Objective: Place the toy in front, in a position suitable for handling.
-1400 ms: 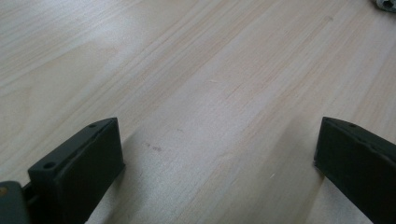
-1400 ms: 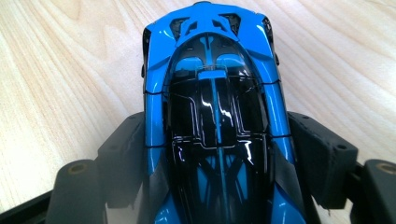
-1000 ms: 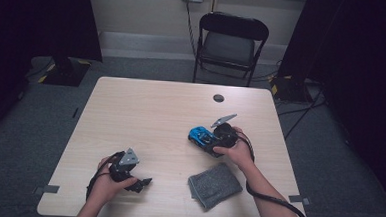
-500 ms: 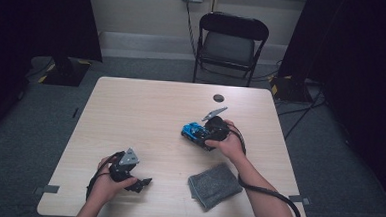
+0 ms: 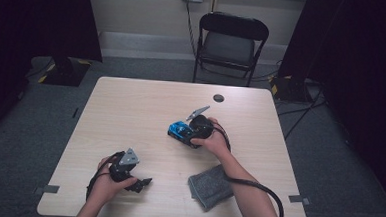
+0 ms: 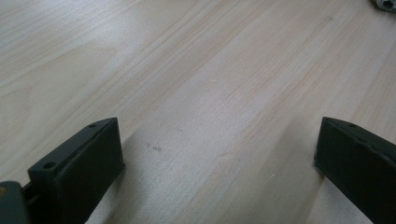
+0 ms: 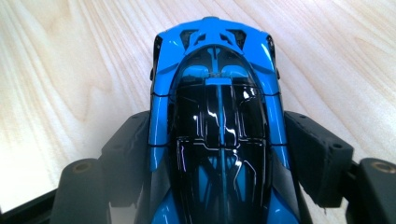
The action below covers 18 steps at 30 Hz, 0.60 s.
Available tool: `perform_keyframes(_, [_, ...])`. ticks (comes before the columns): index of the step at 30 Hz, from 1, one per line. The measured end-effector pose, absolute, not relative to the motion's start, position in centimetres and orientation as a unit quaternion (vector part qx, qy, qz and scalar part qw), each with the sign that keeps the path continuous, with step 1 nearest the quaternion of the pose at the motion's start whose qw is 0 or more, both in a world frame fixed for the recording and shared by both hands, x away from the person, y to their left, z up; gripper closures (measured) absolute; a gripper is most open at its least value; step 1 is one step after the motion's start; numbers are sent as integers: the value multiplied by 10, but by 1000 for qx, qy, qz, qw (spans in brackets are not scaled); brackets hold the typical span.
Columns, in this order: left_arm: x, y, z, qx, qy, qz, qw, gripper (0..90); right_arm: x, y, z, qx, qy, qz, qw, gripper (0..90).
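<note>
A glossy blue and black toy car (image 5: 176, 129) sits near the middle of the light wooden table (image 5: 131, 110). My right gripper (image 5: 185, 134) is shut on the car; in the right gripper view its black jaws press on both flanks of the car (image 7: 215, 60), whose far end points away from me. Near the front left of the table, my left gripper (image 5: 144, 182) rests low with a hand around it. In the left gripper view its jaws (image 6: 219, 130) stand wide apart over bare wood, with nothing between them.
A folded grey cloth (image 5: 209, 185) lies near the front edge, under the right forearm. A small dark round thing (image 5: 218, 98) sits at the table's far side. A black folding chair (image 5: 232, 40) stands beyond the table on grey carpet.
The right hand has slid to the left across the table, carrying the blue car with it. The left hand and its gripper have stayed put.
</note>
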<state>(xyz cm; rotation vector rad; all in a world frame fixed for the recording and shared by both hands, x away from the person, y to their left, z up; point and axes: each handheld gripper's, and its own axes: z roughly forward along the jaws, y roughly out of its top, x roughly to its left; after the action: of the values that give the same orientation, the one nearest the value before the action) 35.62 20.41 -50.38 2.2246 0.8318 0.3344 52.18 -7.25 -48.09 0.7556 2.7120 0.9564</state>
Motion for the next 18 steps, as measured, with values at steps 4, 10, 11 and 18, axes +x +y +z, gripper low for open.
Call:
perform_keyframes(4, [356, 204, -504, 864, 323, 130, 363, 5, 521, -77, -484, 249, 911, 320, 84, 276])
perform_keyframes(10, [356, 204, -504, 864, 323, 130, 363, 5, 518, -83, -485, 244, 911, 321, 89, 273])
perform_keyframes(11, [356, 204, -504, 864, 323, 130, 363, 5, 518, -83, -485, 244, 911, 321, 89, 273])
perform_keyframes(18, [356, 204, -504, 864, 323, 130, 363, 5, 517, -87, -486, 247, 907, 328, 93, 198])
